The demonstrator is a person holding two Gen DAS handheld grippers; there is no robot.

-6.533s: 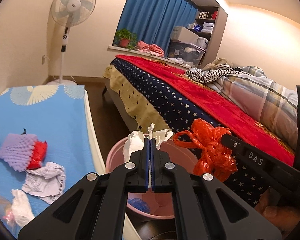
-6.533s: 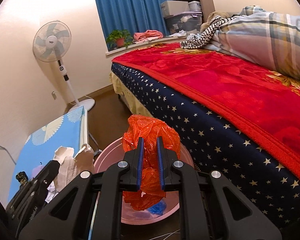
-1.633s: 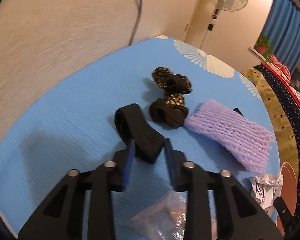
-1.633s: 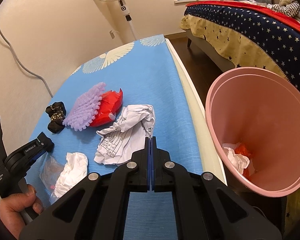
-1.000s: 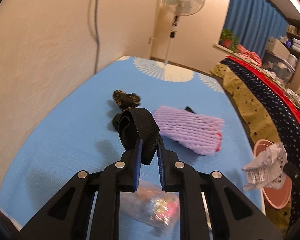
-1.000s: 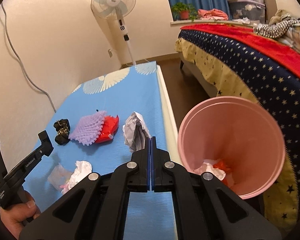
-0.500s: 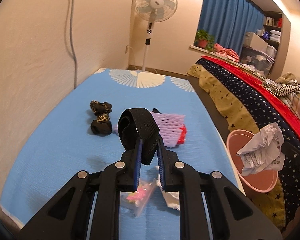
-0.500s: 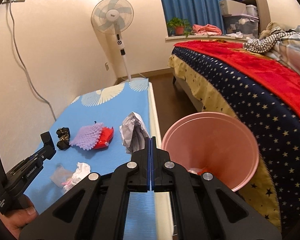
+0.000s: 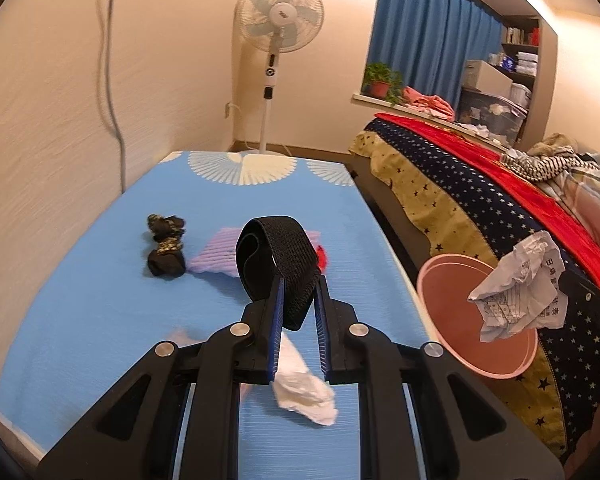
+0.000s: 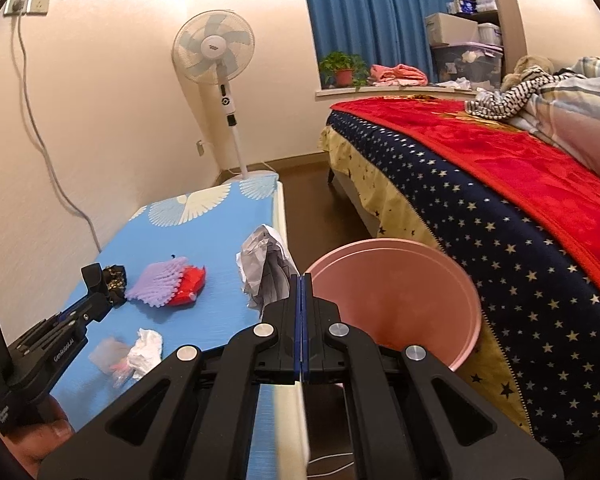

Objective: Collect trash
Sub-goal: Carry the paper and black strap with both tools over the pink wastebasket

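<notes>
Trash run, both tongs loaded. Left gripper [image 9: 298,280] is clamped narrow on a black elastic band [image 9: 278,254], held clear above the blue mat [image 9: 100,312]. Right gripper [image 10: 302,280] has jaws pressed tight on a corner of the crumpled printed paper [image 10: 266,270], lifted beside the pink bin [image 10: 400,304], likely so both drop in one trip. Bin sits on the floor between mat and bed [image 10: 500,208]. Left on the mat: purple foam net [image 10: 158,280], red wrapper [image 10: 188,284], white tissue [image 9: 302,394].
</notes>
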